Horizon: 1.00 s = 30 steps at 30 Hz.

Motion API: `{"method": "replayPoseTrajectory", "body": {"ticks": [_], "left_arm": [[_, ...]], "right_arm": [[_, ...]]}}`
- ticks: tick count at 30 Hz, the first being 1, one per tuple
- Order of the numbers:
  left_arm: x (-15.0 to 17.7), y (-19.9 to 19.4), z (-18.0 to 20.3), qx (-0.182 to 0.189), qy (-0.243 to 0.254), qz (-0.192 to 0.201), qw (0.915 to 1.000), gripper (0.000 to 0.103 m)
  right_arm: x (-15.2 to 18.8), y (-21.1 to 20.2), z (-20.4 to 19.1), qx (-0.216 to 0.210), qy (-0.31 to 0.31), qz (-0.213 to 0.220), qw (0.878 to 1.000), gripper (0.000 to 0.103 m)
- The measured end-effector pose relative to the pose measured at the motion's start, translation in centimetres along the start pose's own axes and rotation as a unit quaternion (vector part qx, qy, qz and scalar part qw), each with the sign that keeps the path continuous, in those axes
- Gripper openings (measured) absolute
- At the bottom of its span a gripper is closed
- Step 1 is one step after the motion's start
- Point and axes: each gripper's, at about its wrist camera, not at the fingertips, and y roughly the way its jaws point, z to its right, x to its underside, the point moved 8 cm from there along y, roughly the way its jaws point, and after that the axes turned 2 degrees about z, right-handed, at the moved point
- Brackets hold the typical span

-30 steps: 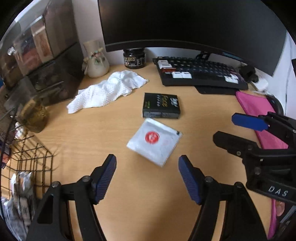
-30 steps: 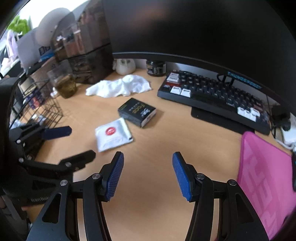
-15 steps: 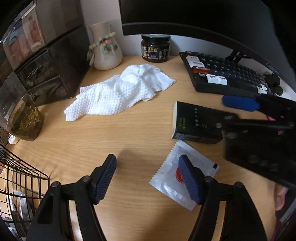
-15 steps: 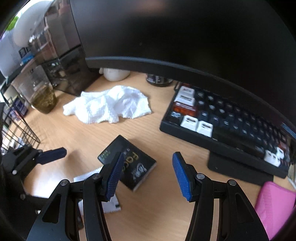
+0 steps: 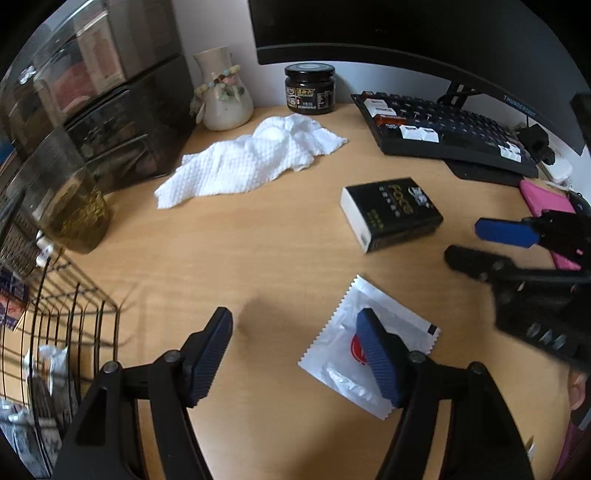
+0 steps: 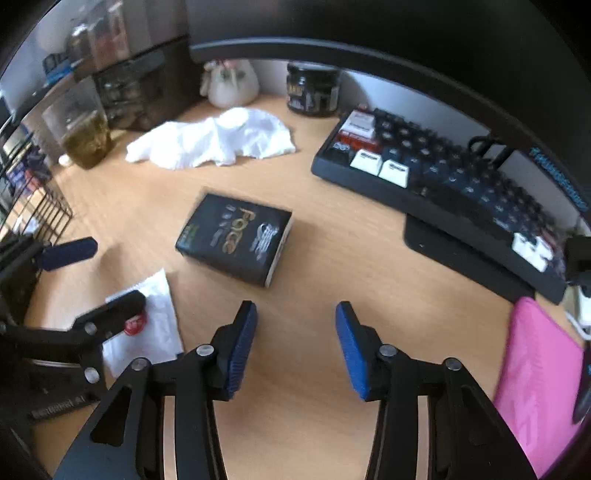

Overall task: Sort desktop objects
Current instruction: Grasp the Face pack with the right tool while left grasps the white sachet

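**Both grippers empty over the desk, sachet and box just ahead**

The left gripper (image 5: 295, 343) hangs over the wooden desk (image 5: 221, 258) with its jaws spread wide and nothing between them. Its right finger overlaps a flat white sachet (image 5: 343, 354) with a red round mark, which lies mostly outside the gap, to the right of the jaws. To the left of the jaws stands a black wire basket (image 5: 55, 302) with some packets inside.

The right gripper (image 6: 295, 343) also has its jaws wide apart and grips nothing; only bare desk shows between them. Just ahead of its jaws and slightly left lies a black box (image 6: 234, 240) with gold lettering, flat on the desk, apart from the sachet. To the right of these jaws lies a pink pad (image 6: 543, 373).

Farther ahead of both jaws sprawls a crumpled white cloth (image 5: 255, 158). Left of it, beside the basket, stands a clear cup (image 5: 77, 214) of yellowish liquid, with dark drawer units (image 5: 122, 118) behind it. Ahead and right runs a dark keyboard (image 6: 443, 177) with a few white keys. At the back by the wall stand a pale vase (image 5: 221, 92) with beads around its neck and a dark jar (image 5: 309, 88), under the edge of a black monitor (image 5: 406, 33).
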Motion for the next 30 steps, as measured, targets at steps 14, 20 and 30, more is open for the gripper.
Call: {"method": "replayPoseTrajectory", "body": {"ticks": [14,20,30], "left_arm": [[2.2,-2.3,-0.5,0.038,-0.009,-0.006,0.9992,0.074],[2.4,-1.9,-0.2,0.044,0.001,-0.006,0.999,0.074],[1.3,-0.5,3.4,0.051,0.048,-0.003,0.9975,0.074]], "right_arm": [[-4.8,0.7,-3.7,-0.053,0.027,0.034,0.998,0.065],[-5.1,3.3,-4.1,0.002,-0.002,0.018,1.0,0.068],[-1.9,0.4,0.9,0.005,0.034,0.001,0.999,0.018]]}}
